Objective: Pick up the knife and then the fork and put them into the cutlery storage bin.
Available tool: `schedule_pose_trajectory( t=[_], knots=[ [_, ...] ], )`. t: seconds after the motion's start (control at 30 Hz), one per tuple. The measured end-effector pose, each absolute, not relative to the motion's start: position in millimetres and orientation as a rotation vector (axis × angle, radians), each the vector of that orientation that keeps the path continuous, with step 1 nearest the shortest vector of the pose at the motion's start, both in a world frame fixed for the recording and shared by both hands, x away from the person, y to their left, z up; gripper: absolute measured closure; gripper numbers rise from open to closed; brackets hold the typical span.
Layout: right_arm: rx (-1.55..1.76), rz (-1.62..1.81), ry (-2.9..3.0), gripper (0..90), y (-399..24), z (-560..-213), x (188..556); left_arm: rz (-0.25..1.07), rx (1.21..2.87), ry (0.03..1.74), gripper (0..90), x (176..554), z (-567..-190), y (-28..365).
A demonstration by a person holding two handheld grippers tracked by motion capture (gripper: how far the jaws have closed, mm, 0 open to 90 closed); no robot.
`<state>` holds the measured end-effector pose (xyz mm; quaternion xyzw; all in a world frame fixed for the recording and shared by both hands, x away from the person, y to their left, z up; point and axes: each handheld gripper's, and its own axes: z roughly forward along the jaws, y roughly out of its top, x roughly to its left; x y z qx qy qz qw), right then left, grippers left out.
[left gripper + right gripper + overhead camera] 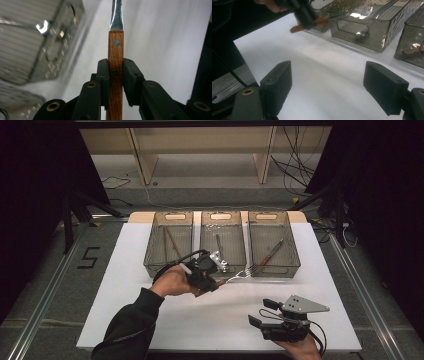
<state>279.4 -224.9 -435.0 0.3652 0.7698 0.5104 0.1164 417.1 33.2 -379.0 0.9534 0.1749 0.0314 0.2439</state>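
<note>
The wooden-handled steel fork (243,272) is clamped by its brown handle (115,75) in the left tool (216,279), whose black jaws press on both flat sides of the wood. In the left gripper view the handle runs straight up between the jaws, a round rivet shows above them, and the bright metal shank goes on towards the top edge. From the high view the fork points to the right and slightly away from the person, its tines raised off the white desk (150,320) just before the front wall of the middle smoky translucent plastic bin (223,265).

Three such bins stand side by side along the far part of the desk. The middle one holds a metal utensil (219,246); the left bin (168,265) holds thin brown sticks (172,242); the right bin (274,267) holds a utensil with a reddish-brown handle (272,252).

The right tool (260,312) rests low near the desk's front right edge, well apart from the fork, in the person's right hand (300,350). Its jaws stand wide apart with nothing between them, bare white desk showing through the gap in the right gripper view.
</note>
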Motion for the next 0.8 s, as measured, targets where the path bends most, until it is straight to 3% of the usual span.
schedule_pose_trajectory(
  t=[0.47,0.8],
  knots=[
    [1.065,1.507,2.247,23.6,-226,-434,278,0.088,2.494,0.586,75.9,457,-365,-28],
    [1.066,1.511,2.25,23.6,-228,-435,279,0.086,2.441,0.669,75.9,481,-363,-47]
  ],
)
